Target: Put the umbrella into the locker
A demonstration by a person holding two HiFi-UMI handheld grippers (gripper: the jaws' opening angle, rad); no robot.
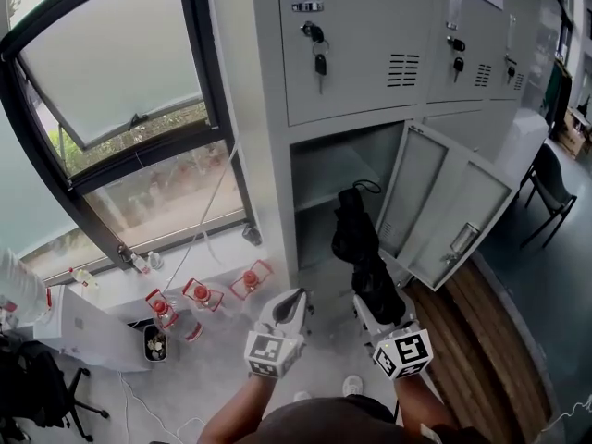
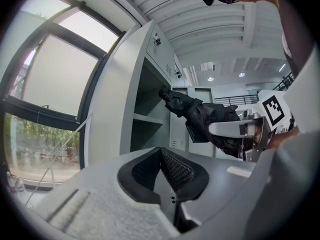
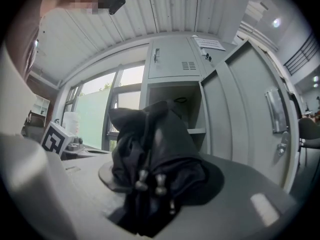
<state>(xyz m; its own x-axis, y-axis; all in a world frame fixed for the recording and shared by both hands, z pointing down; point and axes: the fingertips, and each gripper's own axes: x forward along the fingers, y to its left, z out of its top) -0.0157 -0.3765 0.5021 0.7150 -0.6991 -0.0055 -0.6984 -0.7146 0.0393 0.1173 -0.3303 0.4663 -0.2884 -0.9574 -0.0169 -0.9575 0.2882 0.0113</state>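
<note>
Right tongs (image 1: 377,305): closed on the thick end of the umbrella (image 1: 356,239). The right gripper view shows black folds and metal rib tips bunched between the jaws. Gripping that end leaves the slim end free to lead.

Umbrella: folded, black, held out roughly level, with its strap loop end aimed at the open locker (image 1: 338,165). That end is at the mouth of the compartment. We cannot tell whether it has crossed the edge yet, and we judge that the body is still outside.

Left tongs (image 1: 289,308): jaws together with nothing between them, just beside the right tongs. We take this as a spare, ready to steady the load or the door.

Door (image 1: 435,202): swung wide to the right, clear of the umbrella's line. A shelf (image 2: 147,118) divides the interior, so the bundle must enter on one side of it.

Window (image 1: 120,81) is left of the locker bank and plays no part here.
</note>
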